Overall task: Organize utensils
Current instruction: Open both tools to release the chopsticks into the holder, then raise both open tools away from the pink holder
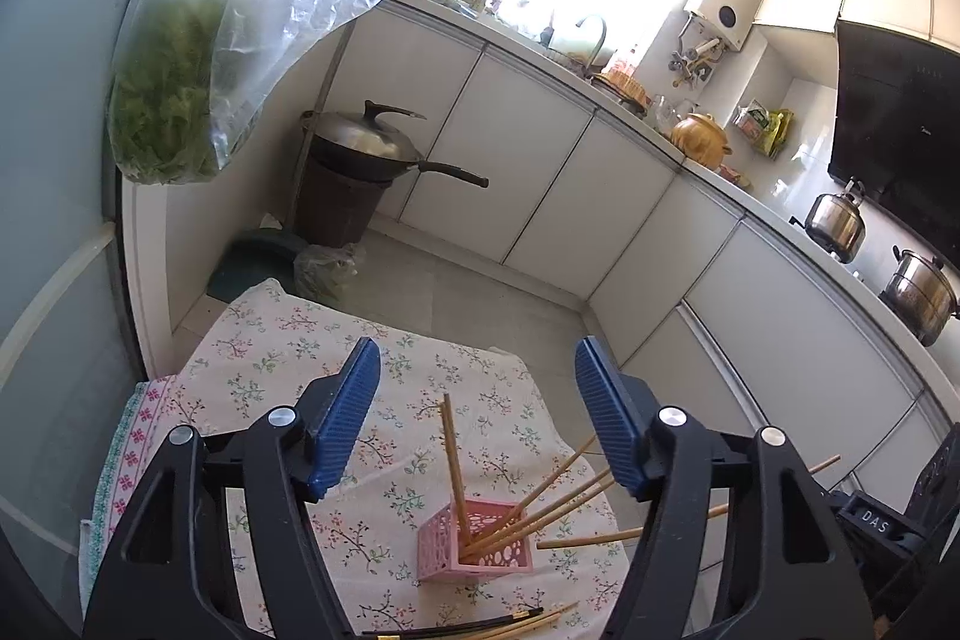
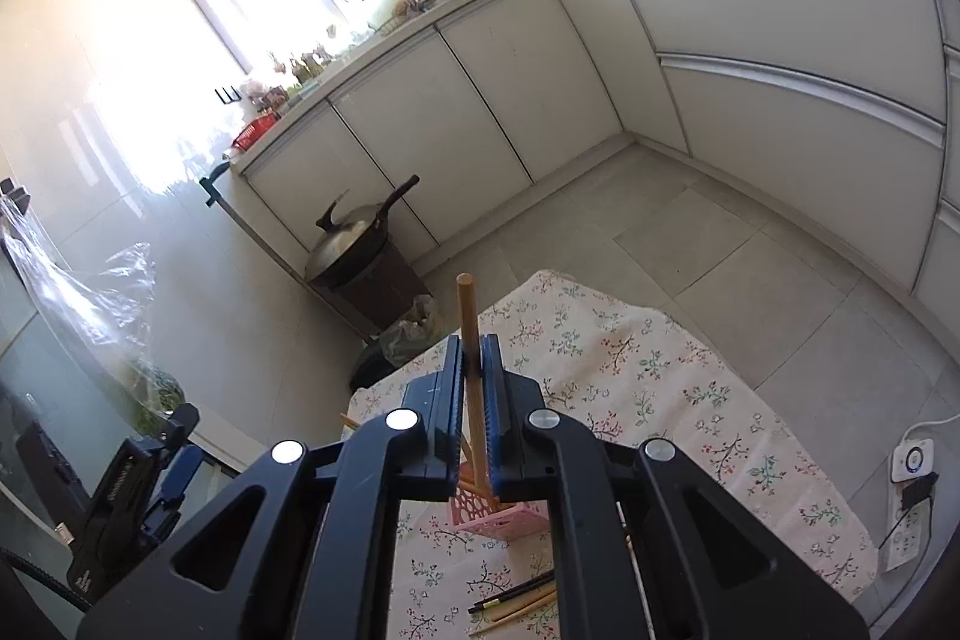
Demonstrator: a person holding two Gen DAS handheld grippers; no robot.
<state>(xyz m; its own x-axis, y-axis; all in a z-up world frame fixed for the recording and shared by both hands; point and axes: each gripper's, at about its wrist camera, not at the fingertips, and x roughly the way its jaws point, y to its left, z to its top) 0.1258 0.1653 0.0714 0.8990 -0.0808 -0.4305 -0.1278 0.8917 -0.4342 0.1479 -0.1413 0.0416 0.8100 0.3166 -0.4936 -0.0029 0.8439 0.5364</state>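
Both grippers tilt downward: left gripper spread, right gripper clamping chopstick.

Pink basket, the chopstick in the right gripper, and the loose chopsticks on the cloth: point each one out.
pink basket [image 1: 447, 550]: left wrist view, front perforated wall.
chopstick [image 2: 467, 307]: right wrist view, shaft above the shut jaws.
loose chopsticks [image 1: 480, 623]: left wrist view, middle of the bundle on the cloth.

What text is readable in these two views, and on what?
"DAS": white letters on the black block at the lower right edge of the left wrist view.
Green packets on the counter: print too small to read.
Black range hood: faint markings, too blurred.
Right wrist view: nothing readable.
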